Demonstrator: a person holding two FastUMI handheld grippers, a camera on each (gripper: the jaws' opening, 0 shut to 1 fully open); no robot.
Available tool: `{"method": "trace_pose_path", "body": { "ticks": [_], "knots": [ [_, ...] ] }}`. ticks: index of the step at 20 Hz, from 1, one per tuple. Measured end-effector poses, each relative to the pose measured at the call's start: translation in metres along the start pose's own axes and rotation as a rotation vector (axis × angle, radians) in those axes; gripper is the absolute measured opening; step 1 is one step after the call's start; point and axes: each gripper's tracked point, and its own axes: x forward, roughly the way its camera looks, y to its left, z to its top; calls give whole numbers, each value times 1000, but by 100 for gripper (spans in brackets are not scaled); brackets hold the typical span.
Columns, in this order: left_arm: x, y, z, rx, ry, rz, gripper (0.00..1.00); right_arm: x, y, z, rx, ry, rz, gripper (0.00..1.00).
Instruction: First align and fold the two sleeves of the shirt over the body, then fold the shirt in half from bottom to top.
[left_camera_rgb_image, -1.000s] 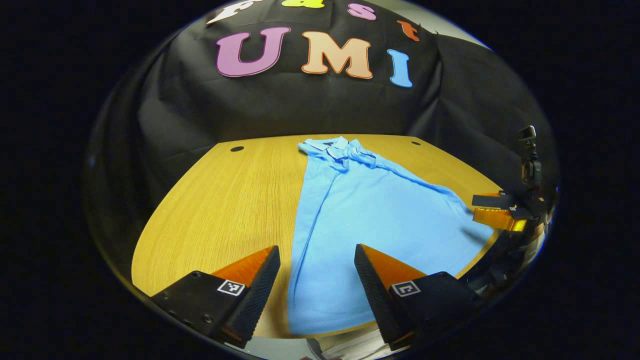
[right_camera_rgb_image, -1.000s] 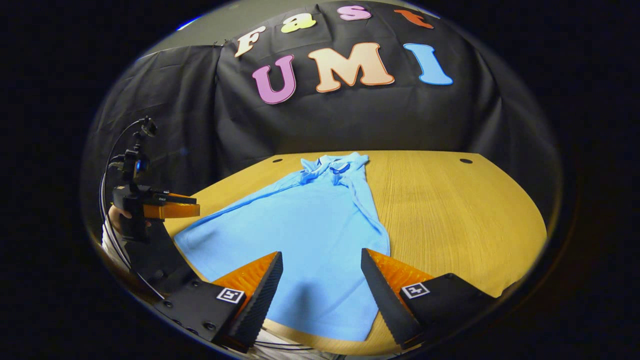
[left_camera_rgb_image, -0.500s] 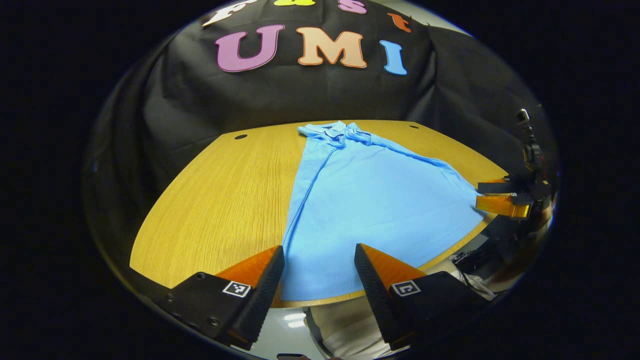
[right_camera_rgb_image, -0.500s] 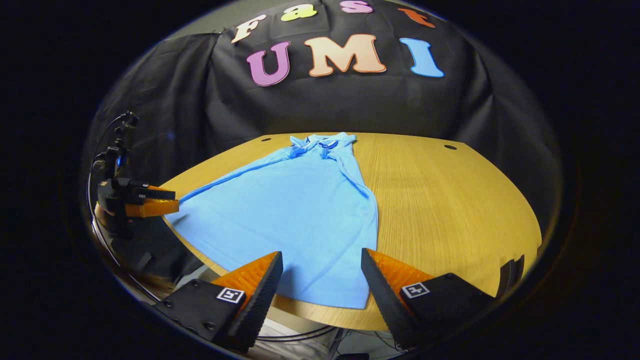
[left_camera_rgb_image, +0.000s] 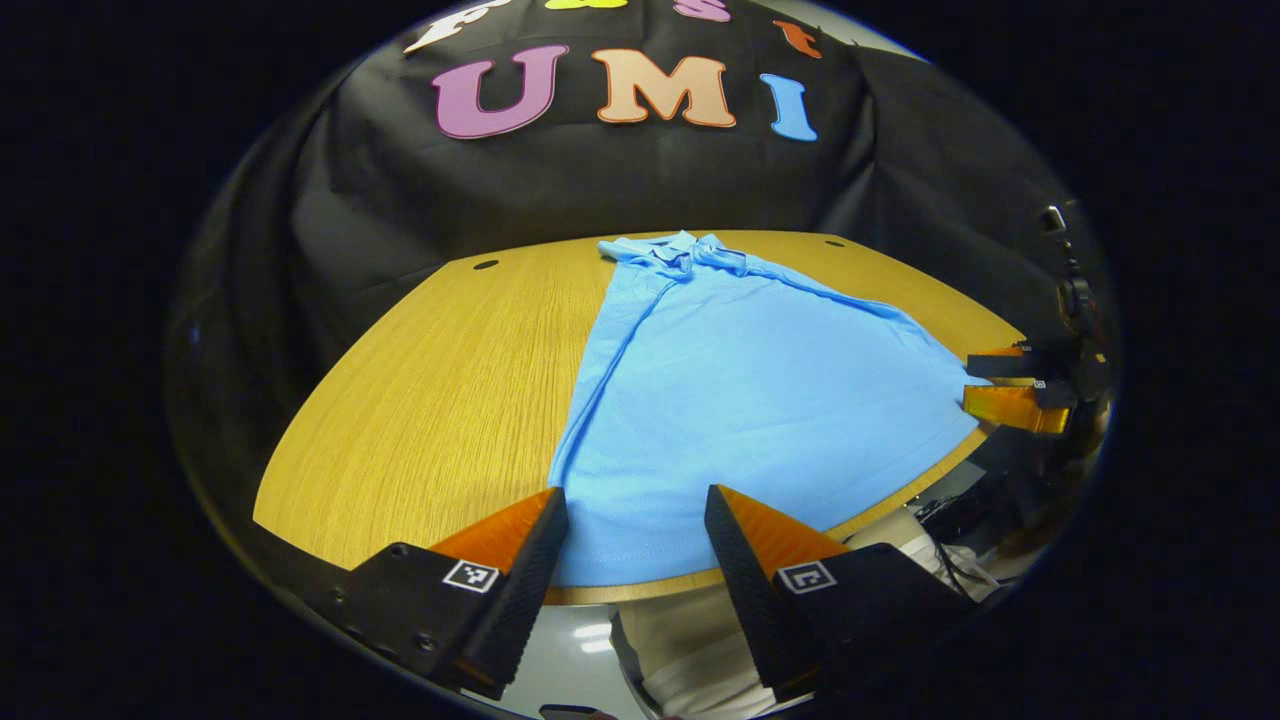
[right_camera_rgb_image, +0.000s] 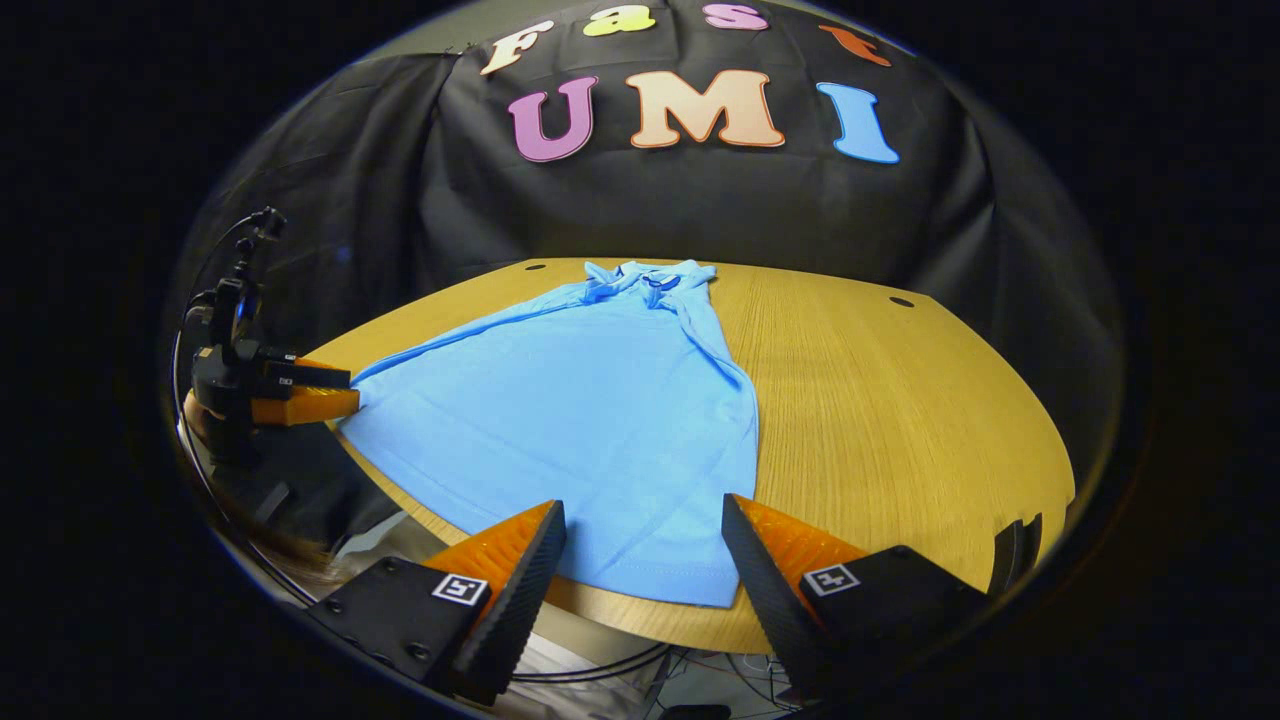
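A light blue polo shirt (left_camera_rgb_image: 740, 390) (right_camera_rgb_image: 590, 400) lies flat on the wooden table (left_camera_rgb_image: 430, 400) (right_camera_rgb_image: 900, 410), collar at the far end, hem at the near edge, sleeves folded in over the body. My left gripper (left_camera_rgb_image: 632, 540) is open, hovering just off the table's near edge at the hem's left corner. My right gripper (right_camera_rgb_image: 640, 550) is open too, at the hem's right corner. Nothing sits between either pair of fingers. The left gripper view shows the right gripper (left_camera_rgb_image: 1005, 385) far off at right; the right gripper view shows the left gripper (right_camera_rgb_image: 310, 392) at left.
Bare wood lies left of the shirt in the left gripper view and right of it in the right gripper view. Small dark holes (left_camera_rgb_image: 486, 265) (right_camera_rgb_image: 901, 301) mark the table's far corners. A person's pale clothing (left_camera_rgb_image: 690, 650) and cables (right_camera_rgb_image: 600, 672) lie below the near edge.
Both grippers have pulled back toward the near edge of the table, so the whole shirt and its hem now show ahead of the fingers. Both stay open.
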Motion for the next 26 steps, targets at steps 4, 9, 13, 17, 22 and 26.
{"method": "trace_pose_path", "body": {
  "ticks": [4, 9, 13, 17, 22, 26],
  "knots": [
    [1, -3, 0, 0, -27, -8, 83, 1, 3, -2, -2, -17, 5, 97],
    [4, -25, 1, 11, -66, -90, 56, 5, 22, -1, -22, -40, 44, 62],
    [5, -30, 3, -26, -86, -123, 1, 6, 34, -2, -9, -35, 89, 21],
    [6, -31, 4, -9, -100, -129, 0, 6, 34, 1, -66, -64, 76, 4],
    [7, -30, 4, -24, -108, -123, 0, 7, 33, -1, -22, -36, 64, 4],
    [8, -31, 7, -34, -100, -113, 0, 6, 29, 6, -26, -62, 28, 2]
  ]
}}
